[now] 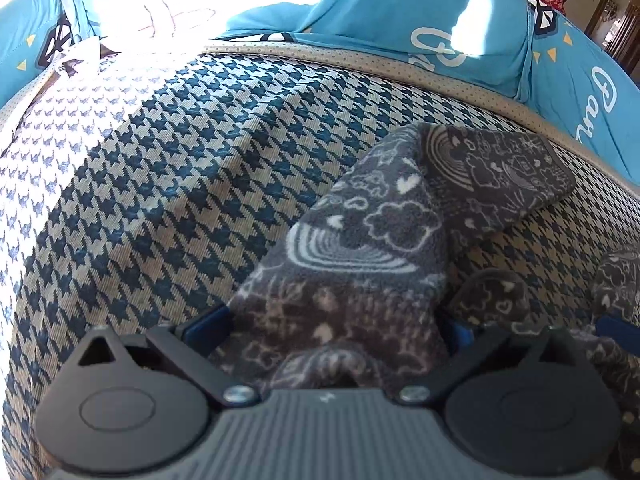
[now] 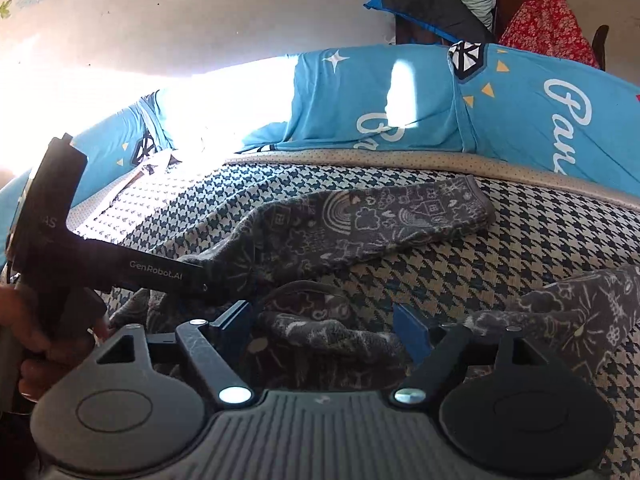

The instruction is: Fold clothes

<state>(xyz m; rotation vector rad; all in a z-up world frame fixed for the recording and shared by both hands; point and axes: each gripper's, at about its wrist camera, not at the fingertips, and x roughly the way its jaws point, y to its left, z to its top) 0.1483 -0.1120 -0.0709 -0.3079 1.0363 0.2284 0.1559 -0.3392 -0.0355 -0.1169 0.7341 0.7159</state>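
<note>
A: Where is the grey garment (image 1: pixel 360 240)?

B: On the houndstooth bedcover (image 1: pixel 160 184), stretching toward the blue pillows (image 1: pixel 400 8). One end is bunched near both tools.

A: The left gripper (image 1: pixel 332 328)?

B: Tilted steeply down, blue pads wide apart with fleece heaped between them; whether they press it I cannot tell.

A: And the right gripper (image 2: pixel 328 328)?

B: Angled down, jaws spread, a fold lying loose between the pads. The person's hand (image 2: pixel 44 320) holds the left tool's handle at the view's left.
</note>
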